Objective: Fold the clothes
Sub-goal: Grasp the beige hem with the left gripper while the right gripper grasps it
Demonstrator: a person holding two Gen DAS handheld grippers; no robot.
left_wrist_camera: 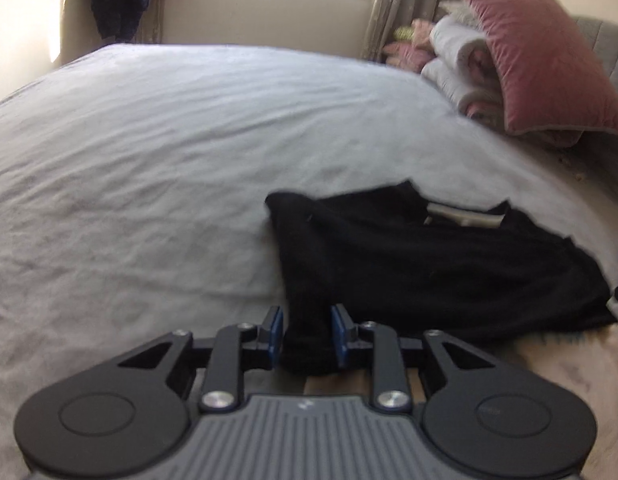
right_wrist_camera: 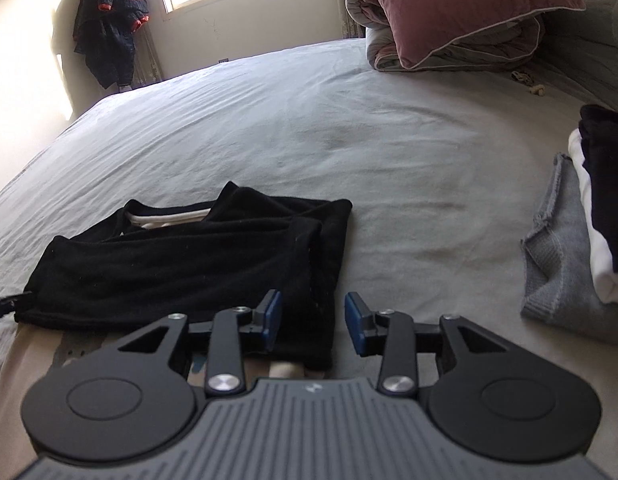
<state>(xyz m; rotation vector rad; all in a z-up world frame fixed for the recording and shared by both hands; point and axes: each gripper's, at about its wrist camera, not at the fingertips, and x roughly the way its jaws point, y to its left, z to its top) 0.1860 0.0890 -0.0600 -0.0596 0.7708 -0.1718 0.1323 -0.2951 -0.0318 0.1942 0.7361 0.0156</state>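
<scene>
A black garment [left_wrist_camera: 429, 264] lies partly folded on the pale bed sheet [left_wrist_camera: 149, 160], with a white strip showing at its neck [left_wrist_camera: 461, 216]. My left gripper [left_wrist_camera: 308, 332] is at its near left corner, and a bunched fold of black cloth fills the gap between the blue pads [left_wrist_camera: 275, 330]. In the right wrist view the same garment [right_wrist_camera: 169, 264] lies to the left. My right gripper [right_wrist_camera: 313, 320] stands open over its near right corner. The cloth lies between the jaws next to the left pad [right_wrist_camera: 272, 316], with a gap to the right pad.
A stack of folded clothes [right_wrist_camera: 565, 272], grey under white and black, sits on the bed at the right. A pink pillow [right_wrist_camera: 449, 4] rests on rolled bedding at the far right corner. Dark clothes [right_wrist_camera: 109, 24] hang by the window wall.
</scene>
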